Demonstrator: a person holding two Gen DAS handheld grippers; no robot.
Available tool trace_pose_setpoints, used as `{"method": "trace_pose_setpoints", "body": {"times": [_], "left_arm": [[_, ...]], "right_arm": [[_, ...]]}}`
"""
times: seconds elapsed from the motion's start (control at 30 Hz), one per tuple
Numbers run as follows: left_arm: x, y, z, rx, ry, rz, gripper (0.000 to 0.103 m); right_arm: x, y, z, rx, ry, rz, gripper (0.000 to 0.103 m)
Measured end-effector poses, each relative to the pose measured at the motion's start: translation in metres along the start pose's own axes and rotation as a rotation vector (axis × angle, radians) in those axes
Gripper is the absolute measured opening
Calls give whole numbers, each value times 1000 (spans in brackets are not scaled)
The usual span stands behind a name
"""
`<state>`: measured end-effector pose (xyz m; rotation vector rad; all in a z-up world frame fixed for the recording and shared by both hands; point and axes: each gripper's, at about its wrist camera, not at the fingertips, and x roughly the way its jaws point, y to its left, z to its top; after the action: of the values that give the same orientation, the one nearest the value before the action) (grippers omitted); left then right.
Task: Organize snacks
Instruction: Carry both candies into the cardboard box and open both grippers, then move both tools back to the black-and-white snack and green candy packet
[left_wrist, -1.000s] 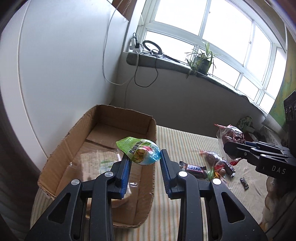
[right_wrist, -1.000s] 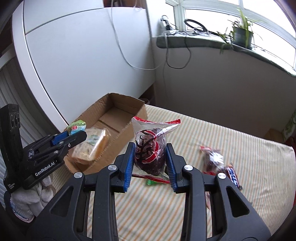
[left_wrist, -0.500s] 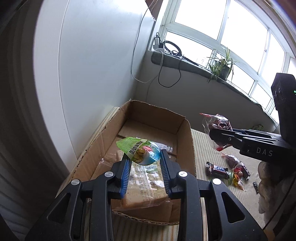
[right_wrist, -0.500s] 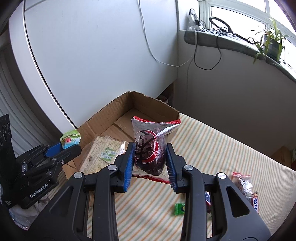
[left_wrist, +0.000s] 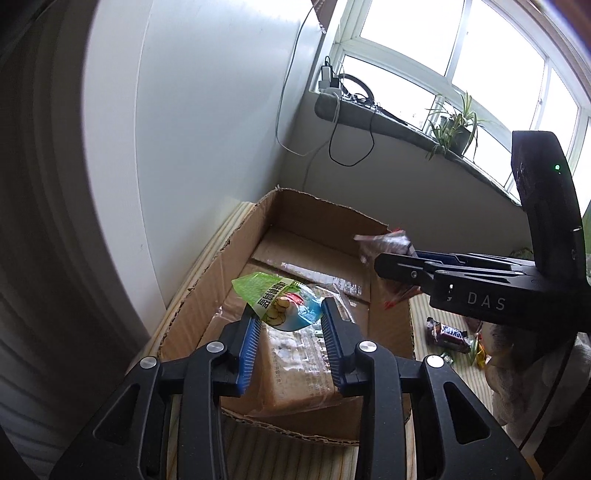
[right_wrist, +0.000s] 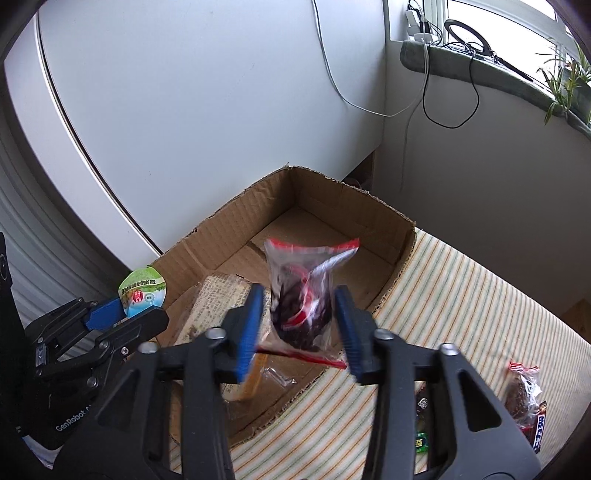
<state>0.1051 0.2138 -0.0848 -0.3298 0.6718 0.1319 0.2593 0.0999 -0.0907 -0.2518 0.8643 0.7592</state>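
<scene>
My left gripper (left_wrist: 290, 325) is shut on a small green jelly cup (left_wrist: 279, 306) and holds it above the near end of the open cardboard box (left_wrist: 229, 251). The cup also shows in the right wrist view (right_wrist: 143, 291). My right gripper (right_wrist: 299, 321) has its jaws spread around a clear red-edged bag of dark snacks (right_wrist: 303, 295), blurred, above the box (right_wrist: 351, 206); gaps show on both sides. A wrapped cracker pack (left_wrist: 299, 365) lies in the box.
A striped cloth (right_wrist: 480, 295) covers the table right of the box. Loose snacks lie there: a chocolate bar (left_wrist: 448, 334), a wrapped dark cake (right_wrist: 521, 395), a small green candy (right_wrist: 421, 441). A white wall and cables stand behind the box.
Both grippers have moved left over the box. The right jaws have spread apart from the red-edged bag, which now looks blurred between them. The left still holds the jelly cup.
</scene>
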Motion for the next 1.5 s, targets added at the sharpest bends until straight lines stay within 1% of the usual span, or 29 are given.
{"method": "trace_pose_setpoints", "body": {"times": [0.03,0.07,0.13,0.6,0.87,0.97,1.2,1.3,1.5], "left_arm": [[1,0,1,-2,2,4,32],[1,1,1,-4,5,7,39],[0,1,1,-7,1,10,45],[-10,-8,-3,3,-14,-9,45],[-19,-23,-7,13,-21,-37,45],[-21,-32,-9,25,-25,-55,45],[-24,-57,-14,49,-18,-113,45],[-23,-72,-20,78,-5,-137,45],[-14,-104,-29,133,31,-193,45]], "right_arm": [[-1,1,1,3,-10,1,69],[-4,1,1,5,-18,3,70],[-7,1,3,3,-24,2,70],[-38,-3,-5,4,-63,-21,71],[-72,-13,-19,11,-99,-37,70],[-87,-27,-31,30,-111,-53,70],[-126,-79,-69,148,-134,-102,71],[-142,-101,-89,184,-134,-135,70],[-171,-145,-134,255,-116,-232,70]]}}
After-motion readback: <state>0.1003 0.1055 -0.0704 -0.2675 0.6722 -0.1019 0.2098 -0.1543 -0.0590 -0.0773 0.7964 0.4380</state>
